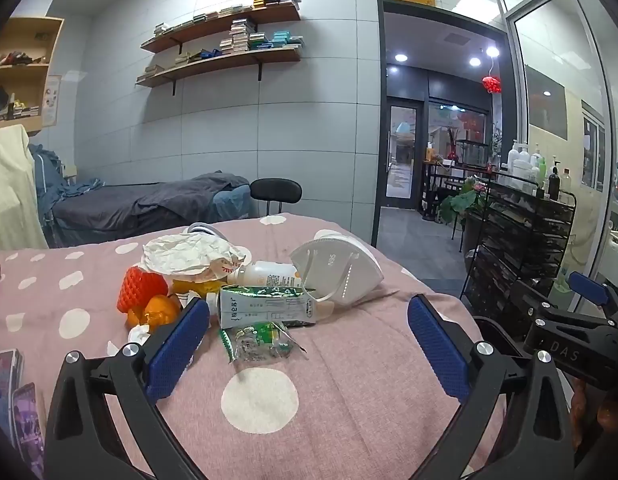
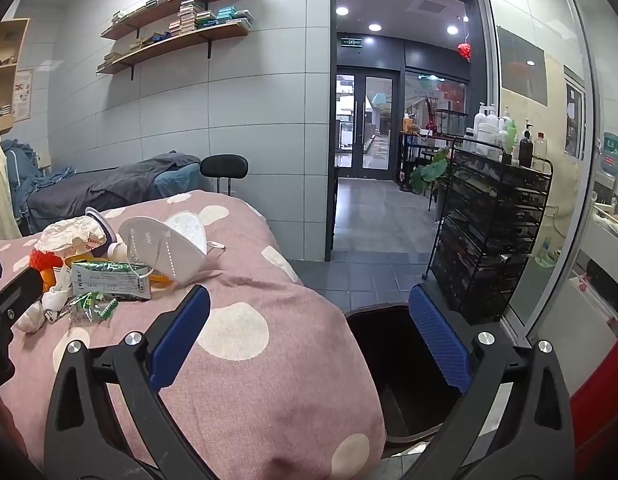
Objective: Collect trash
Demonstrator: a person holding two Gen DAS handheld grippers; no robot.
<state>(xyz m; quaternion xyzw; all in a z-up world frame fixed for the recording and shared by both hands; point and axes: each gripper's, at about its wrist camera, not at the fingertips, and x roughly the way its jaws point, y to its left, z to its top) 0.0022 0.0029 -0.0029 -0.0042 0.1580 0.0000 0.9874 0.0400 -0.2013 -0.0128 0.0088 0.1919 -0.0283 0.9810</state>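
You had not yet picked anything up, as far as these views showed: both sets of tongs stood wide apart with nothing between their pads. The whole trash pile still sat on the pink polka-dot bed cover (image 1: 349, 360), so I judged the collecting as barely begun. Taking the green-and-white drink carton (image 1: 265, 305) as the landmark: the N95 mask (image 1: 337, 270) leaned just behind it to the right, the white bottle (image 1: 265, 273) lay behind it, the crumpled paper wrapper (image 1: 189, 254) sat behind it to the left, the red foam fruit net (image 1: 139, 290) and orange peel (image 1: 161, 310) lay to its left, and the clear green-printed wrapper (image 1: 257, 340) lay just in front. Your left tongs (image 1: 309, 336) hovered in front of the carton, over that wrapper. Your right tongs (image 2: 309, 334) hung well to the carton's right, past the bed's edge above the dark bin (image 2: 385, 344), which looked empty as far as I could see. Every piece remained to be carried across.
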